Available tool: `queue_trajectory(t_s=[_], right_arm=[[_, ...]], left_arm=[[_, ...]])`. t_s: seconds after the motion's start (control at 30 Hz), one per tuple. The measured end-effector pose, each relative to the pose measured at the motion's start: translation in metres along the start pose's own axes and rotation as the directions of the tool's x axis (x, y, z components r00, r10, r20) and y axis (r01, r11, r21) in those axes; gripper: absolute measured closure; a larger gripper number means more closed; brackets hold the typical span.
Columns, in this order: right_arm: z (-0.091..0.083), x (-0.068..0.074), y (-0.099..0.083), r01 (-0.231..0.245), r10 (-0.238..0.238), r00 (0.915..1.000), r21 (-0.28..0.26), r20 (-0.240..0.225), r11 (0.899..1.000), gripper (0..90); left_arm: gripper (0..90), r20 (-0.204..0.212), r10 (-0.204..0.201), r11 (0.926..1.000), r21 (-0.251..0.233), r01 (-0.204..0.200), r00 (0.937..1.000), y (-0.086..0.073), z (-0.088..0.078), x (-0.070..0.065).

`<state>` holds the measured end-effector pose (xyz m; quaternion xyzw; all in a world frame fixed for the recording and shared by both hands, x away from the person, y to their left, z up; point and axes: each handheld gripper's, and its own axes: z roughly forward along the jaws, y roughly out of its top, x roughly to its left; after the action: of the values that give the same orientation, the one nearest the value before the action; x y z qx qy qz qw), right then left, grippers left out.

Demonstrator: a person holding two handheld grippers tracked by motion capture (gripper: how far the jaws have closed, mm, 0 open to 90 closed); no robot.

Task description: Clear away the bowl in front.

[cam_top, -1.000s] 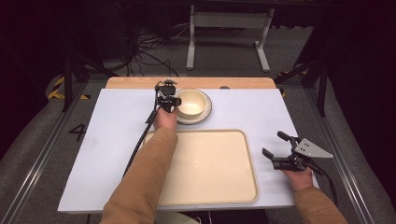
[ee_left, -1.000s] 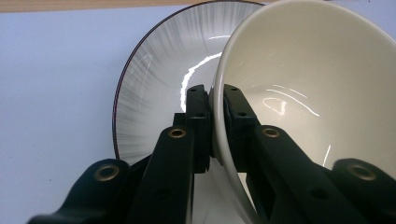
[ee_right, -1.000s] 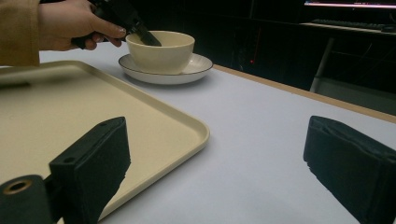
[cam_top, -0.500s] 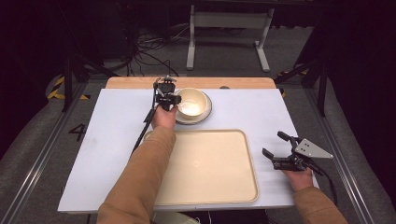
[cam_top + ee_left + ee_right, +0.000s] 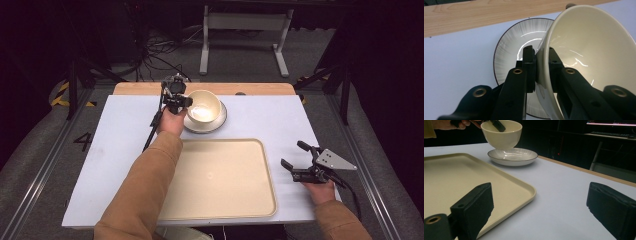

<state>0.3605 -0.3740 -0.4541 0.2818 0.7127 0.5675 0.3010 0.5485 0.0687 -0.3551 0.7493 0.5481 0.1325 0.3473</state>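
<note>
While its jaws are pinching the near wall of the cream bowl (image 5: 589, 47), one pad inside and one outside, the left gripper (image 5: 176, 97) is holding that bowl tilted just above the striped saucer (image 5: 512, 156); whether the two are touching is hard to tell. Right of the saucer, beside the beige tray (image 5: 220, 177), the right gripper (image 5: 300, 162) is gaping wide, gripping nothing.

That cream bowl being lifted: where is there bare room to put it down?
The beige plastic tray is bare throughout. The white tabletop left of it is open too. Crowded: the far edge, where the left gripper holds the cream bowl above the grey-rimmed saucer.
</note>
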Motion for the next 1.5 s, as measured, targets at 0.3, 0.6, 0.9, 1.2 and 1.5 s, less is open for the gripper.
queue_trajectory(t_s=[0.3, 0.6, 0.9, 1.2, 1.5], right_arm=[[0.000, 0.000, 0.000, 0.001, -0.001, 1.0000, -0.001, -0.001, 1.000, 7.3], [0.000, 0.000, 0.000, 0.001, -0.001, 1.0000, -0.001, -0.001, 1.000, 7.3], [0.000, 0.001, 0.000, 0.002, -0.002, 1.0000, -0.002, 0.002, 1.000, 7.2], [0.000, 0.000, 0.000, 0.002, -0.002, 1.0000, -0.002, 0.002, 1.000, 7.2], [0.000, 0.000, 0.000, 0.002, -0.002, 1.0000, -0.002, -0.002, 1.000, 7.1]], left_arm=[[81.9, 0.030, 0.032, 0.9995, -0.005, -0.032, 0.9990, 0.004, -0.022, 0.000], [81.9, 0.049, 0.077, 0.9970, 0.003, -0.077, 0.9959, 0.003, -0.045, -0.002], [81.9, 0.069, 0.119, 0.9926, 0.015, -0.120, 0.9905, -0.002, -0.065, -0.006], [82.0, 0.122, 0.154, 0.9871, 0.025, -0.158, 0.9804, -0.010, -0.075, -0.010], [82.1, 0.177, 0.188, 0.9780, 0.057, -0.201, 0.9662, -0.022, -0.080, -0.015]])
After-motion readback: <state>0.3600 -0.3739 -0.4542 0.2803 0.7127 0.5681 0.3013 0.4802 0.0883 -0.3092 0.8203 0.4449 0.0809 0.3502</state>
